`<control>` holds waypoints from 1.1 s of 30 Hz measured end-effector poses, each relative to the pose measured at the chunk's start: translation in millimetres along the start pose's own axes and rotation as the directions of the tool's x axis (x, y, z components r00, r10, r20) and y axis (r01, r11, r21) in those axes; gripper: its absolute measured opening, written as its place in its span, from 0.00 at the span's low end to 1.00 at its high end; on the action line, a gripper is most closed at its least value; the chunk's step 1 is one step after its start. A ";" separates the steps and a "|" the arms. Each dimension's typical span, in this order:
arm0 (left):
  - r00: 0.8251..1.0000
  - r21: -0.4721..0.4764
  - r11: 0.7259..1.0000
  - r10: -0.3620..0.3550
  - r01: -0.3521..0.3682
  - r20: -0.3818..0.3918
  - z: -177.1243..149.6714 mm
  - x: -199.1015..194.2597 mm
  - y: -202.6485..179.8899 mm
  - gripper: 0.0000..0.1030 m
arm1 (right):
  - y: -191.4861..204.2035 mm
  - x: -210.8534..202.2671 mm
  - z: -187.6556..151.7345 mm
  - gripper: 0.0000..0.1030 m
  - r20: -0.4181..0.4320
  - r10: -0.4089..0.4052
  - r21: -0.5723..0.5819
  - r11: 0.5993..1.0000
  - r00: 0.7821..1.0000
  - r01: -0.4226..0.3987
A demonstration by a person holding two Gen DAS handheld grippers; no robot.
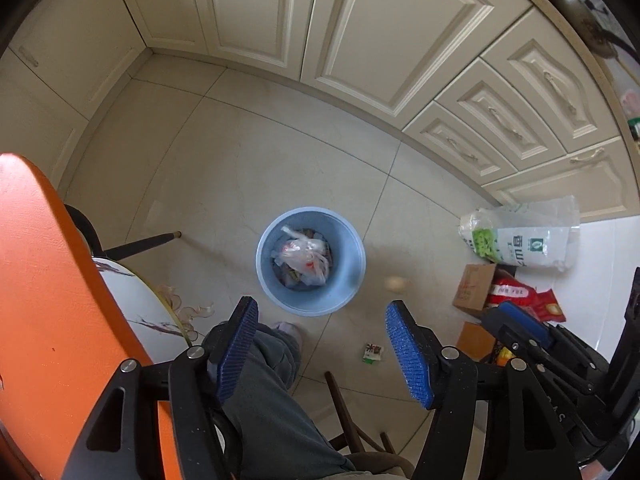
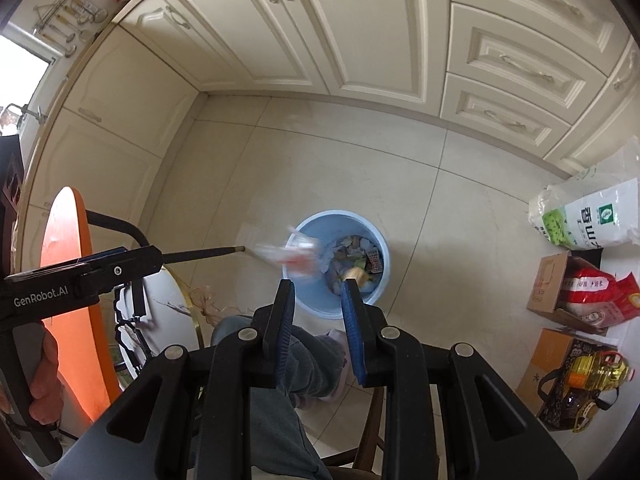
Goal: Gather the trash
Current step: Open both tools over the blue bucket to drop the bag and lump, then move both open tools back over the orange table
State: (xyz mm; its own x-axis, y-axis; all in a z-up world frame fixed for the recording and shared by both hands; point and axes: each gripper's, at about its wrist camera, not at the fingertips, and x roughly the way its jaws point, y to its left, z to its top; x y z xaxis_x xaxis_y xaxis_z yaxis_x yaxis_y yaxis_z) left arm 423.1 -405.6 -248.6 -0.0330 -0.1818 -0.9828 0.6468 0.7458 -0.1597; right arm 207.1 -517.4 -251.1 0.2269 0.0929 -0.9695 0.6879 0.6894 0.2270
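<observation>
Looking down on pale glossy floor tiles edged by cream panelled cabinets, the left tongs hang spread and empty over a round blue plastic bin of crumpled wrappers, while the right tongs stand narrowly apart, a blurred yellowish scrap perhaps at their tip.

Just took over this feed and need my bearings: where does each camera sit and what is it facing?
Left wrist: on the left gripper, facing steeply down at the blue bin; a trouser leg shows.
Right wrist: on the right gripper, facing down at the bin; the person's left hand shows.
Shared: bin, rice bag, cabinets.
</observation>
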 end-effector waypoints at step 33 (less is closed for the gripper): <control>0.992 -0.062 0.998 0.030 -0.022 0.122 -129.9 -137.8 91.4 0.60 | 85.1 -33.2 -28.3 0.80 0.068 -0.005 -0.125 0.992 0.998 0.013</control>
State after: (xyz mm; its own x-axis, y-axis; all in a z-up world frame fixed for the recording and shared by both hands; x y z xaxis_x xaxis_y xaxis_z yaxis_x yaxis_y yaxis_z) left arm 387.8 -229.1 -139.8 0.0793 -0.2364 -0.9684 0.5993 0.7876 -0.1432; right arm 238.6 -441.4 -202.3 0.2704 0.0404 -0.9619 0.5992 0.7750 0.2009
